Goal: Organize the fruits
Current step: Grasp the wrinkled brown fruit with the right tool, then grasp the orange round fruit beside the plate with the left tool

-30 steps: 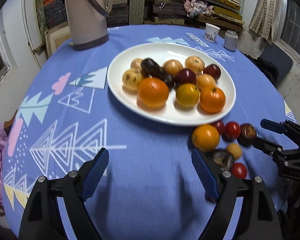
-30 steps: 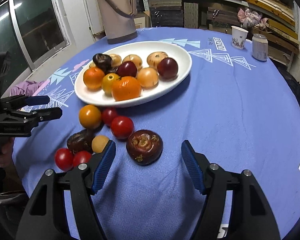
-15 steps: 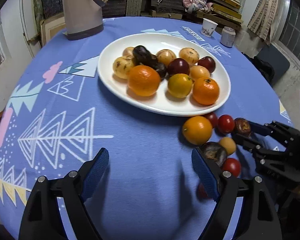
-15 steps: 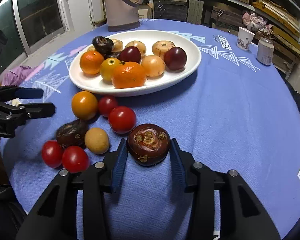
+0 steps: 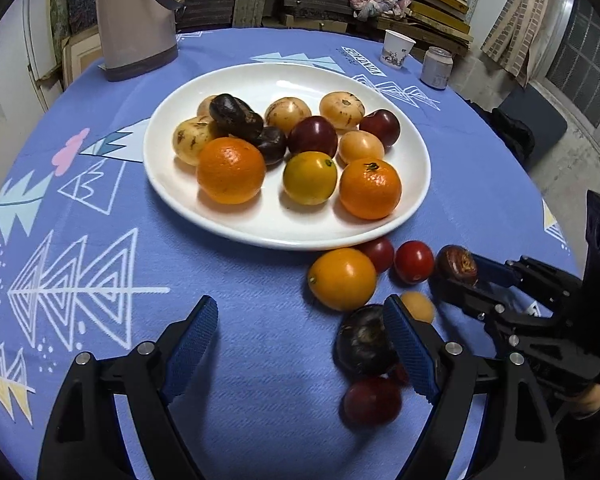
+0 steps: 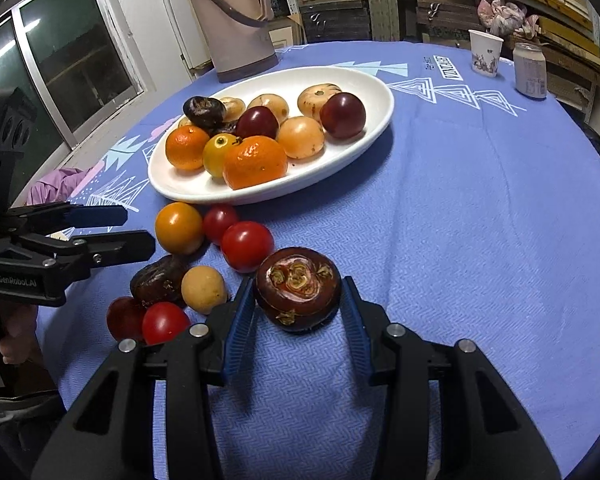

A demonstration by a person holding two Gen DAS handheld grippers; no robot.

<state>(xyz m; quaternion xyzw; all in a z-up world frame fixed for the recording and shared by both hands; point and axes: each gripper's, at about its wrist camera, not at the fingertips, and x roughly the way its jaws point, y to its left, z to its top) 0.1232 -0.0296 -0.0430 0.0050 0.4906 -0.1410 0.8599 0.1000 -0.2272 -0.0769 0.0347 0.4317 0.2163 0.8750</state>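
Observation:
A white plate [image 5: 412,152] [image 6: 376,92] holds several fruits: oranges, dark plums, tan and dark fruits. Loose fruits lie in front of it: an orange [image 5: 342,278] [image 6: 179,227], red tomatoes [image 5: 414,261] [image 6: 246,245], a small tan fruit [image 6: 203,289] and a dark wrinkled fruit [image 5: 364,340] [image 6: 158,280]. My right gripper [image 6: 298,308] is shut on a dark brown mangosteen [image 6: 298,286] [image 5: 457,265], held just above the cloth. My left gripper [image 5: 300,344] is open and empty, low over the cloth left of the loose fruits.
A beige thermos [image 5: 134,16] [image 6: 236,16] stands behind the plate. A paper cup [image 5: 396,49] [image 6: 486,53] and a can [image 5: 436,68] [image 6: 531,70] stand at the far right. The blue patterned cloth [image 5: 80,240] covers the round table.
My right gripper moved forward around the mangosteen and closed on it, then lifted it slightly. My left gripper drifted forward and right, toward the loose fruits.

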